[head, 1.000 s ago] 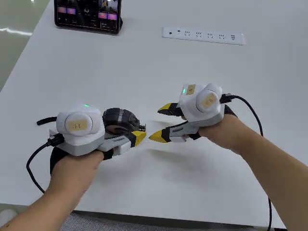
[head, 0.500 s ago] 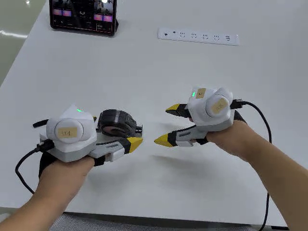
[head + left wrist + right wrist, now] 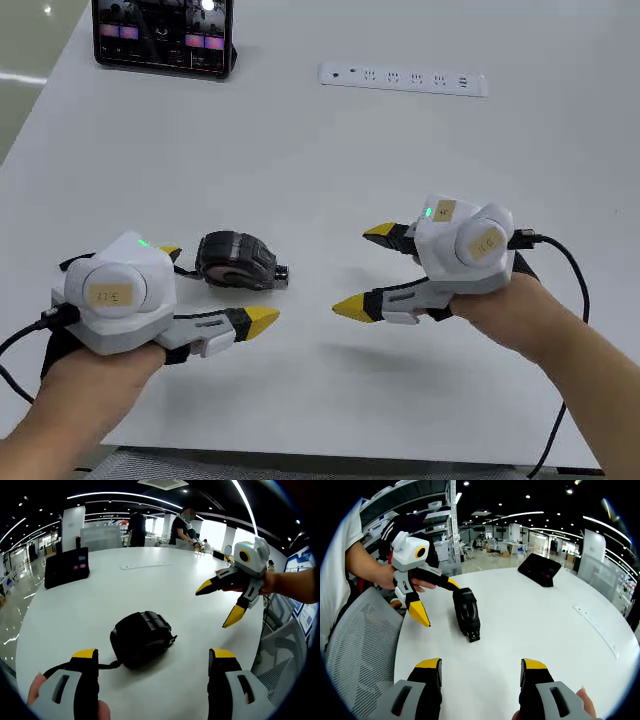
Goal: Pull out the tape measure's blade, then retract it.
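Observation:
A black tape measure lies on the white table, its blade in and its hook end pointing right. My left gripper is open just left of it, with the case a little ahead of the yellow fingertips and nothing gripped. In the left gripper view the tape measure sits close in front of the wide jaws. My right gripper is open too, held above the table to the right of the tape measure and well apart from it.
A dark tablet stands at the table's far left, and a white power strip lies at the far middle. The near table edge runs just below both hands. A mesh chair stands beside the table.
My left gripper held the tape measure between its jaws; it has let go and drawn back toward me. The tape measure now rests on the table. My right gripper drifted slightly right.

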Demonstrator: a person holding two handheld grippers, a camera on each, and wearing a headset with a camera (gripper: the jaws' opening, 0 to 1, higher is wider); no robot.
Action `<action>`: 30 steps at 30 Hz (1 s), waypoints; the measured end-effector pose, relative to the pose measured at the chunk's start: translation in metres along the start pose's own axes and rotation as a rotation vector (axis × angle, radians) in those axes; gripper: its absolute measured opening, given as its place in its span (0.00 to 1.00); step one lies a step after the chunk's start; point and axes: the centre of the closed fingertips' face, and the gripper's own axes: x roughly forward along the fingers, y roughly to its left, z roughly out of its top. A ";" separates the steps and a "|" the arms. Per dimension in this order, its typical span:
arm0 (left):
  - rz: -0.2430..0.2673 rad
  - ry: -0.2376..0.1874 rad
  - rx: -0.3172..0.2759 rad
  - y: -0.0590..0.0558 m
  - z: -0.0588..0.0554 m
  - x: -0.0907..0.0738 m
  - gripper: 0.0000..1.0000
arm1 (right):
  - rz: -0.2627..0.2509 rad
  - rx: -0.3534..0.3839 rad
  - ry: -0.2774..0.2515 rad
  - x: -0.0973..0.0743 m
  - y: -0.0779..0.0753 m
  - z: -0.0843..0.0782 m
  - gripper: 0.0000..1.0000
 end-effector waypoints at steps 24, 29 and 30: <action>-0.026 0.035 0.108 0.010 -0.009 -0.028 0.95 | -0.063 0.068 0.001 -0.039 0.003 -0.020 0.73; -0.028 0.031 0.111 0.013 -0.009 -0.033 0.98 | -0.072 0.083 0.004 -0.044 0.004 -0.026 0.75; -0.034 0.034 0.112 0.013 -0.011 -0.034 0.98 | -0.074 0.085 0.002 -0.045 0.005 -0.027 0.76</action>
